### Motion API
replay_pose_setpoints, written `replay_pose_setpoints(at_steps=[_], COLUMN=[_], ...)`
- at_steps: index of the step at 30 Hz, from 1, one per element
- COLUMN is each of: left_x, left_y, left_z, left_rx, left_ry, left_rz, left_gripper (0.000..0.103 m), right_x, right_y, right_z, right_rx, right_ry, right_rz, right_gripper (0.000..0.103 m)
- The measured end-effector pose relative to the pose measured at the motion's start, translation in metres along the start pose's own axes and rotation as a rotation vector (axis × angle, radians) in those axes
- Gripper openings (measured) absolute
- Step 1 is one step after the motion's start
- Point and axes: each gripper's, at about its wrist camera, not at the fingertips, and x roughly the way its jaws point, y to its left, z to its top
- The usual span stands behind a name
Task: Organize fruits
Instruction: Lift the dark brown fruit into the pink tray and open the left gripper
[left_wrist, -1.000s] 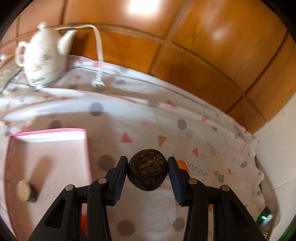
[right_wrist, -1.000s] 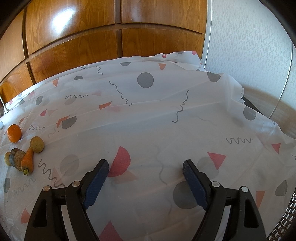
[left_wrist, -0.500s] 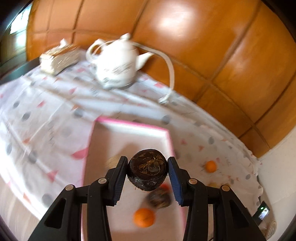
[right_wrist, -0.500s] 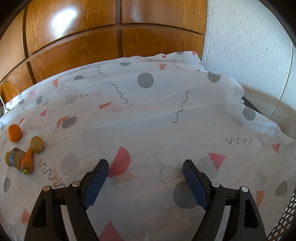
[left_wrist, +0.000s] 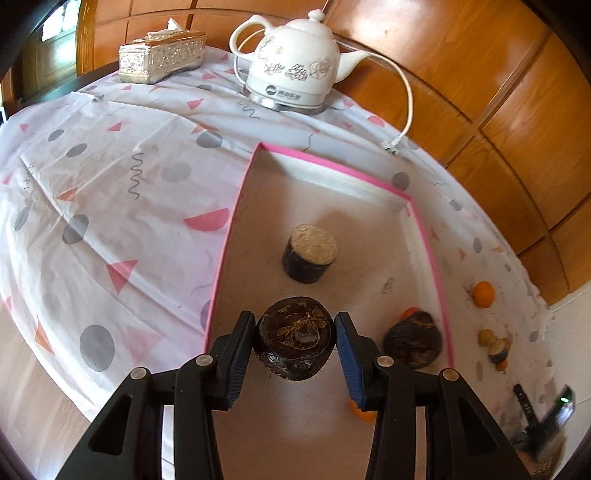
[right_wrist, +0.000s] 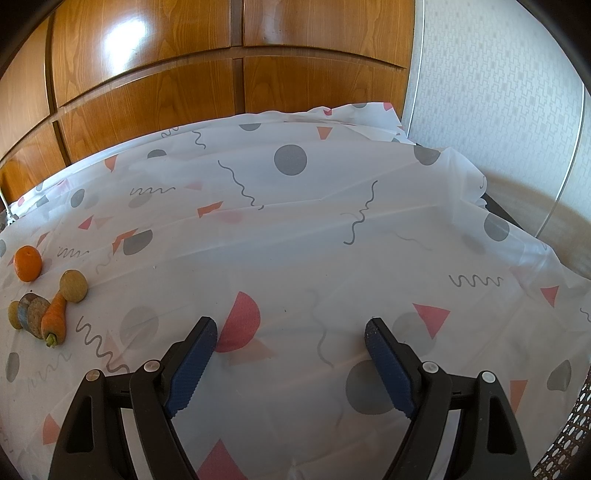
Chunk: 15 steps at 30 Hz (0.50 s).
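The left claw (left_wrist: 295, 339) is clenched on a dark brown fruit (left_wrist: 295, 345), both blue pads pressing its sides so that its dried crown faces the camera; the grip across the widest part keeps the round thing from rolling out while it is carried; it hangs above the near half of the pink-edged tray (left_wrist: 236, 206), which looks like the collecting place for the task, since a cut dark piece (left_wrist: 309, 254), a second dark fruit (left_wrist: 413, 343) and an orange (left_wrist: 364, 415) partly hidden behind the right-hand finger already lie inside; the likely next step is to lower and let go on the bare floor of the tray between them; more produce waits on the bench (right_wrist: 295, 240) outside the tray: a loose orange (right_wrist: 27, 263), a carrot (right_wrist: 54, 317), a sliced piece (right_wrist: 33, 319) and two small tan fruits, the nearer one (right_wrist: 74, 285) just beside the carrot; the right claw (right_wrist: 291, 354) is released, jaws wide with only cloth between them, parked away from the pile

Against the earlier pictures, the left view has swung from the far cloth, with the tray at its left edge, to directly over the tray, and the kettle (left_wrist: 291, 74) and tissue box (left_wrist: 162, 55) now show sharply behind it; the grip on the fruit is unchanged; the right view is the same throughout
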Motion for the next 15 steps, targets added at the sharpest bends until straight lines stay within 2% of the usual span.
replay_pose_setpoints(at_steps=[6, 15], left_x=[0.002, -0.015], left_y=[-0.004, -0.012], left_z=[-0.005, -0.012], left_rx=[0.045, 0.074], left_ry=[-0.033, -0.105], left_rz=[0.042, 0.074], left_gripper=[0.045, 0.054], right_x=[0.000, 0.000], right_y=[0.000, -0.001], right_z=[0.000, -0.001], right_rx=[-0.001, 0.003], right_ry=[-0.001, -0.001], right_rz=[0.000, 0.004], right_gripper=[0.084, 0.084])
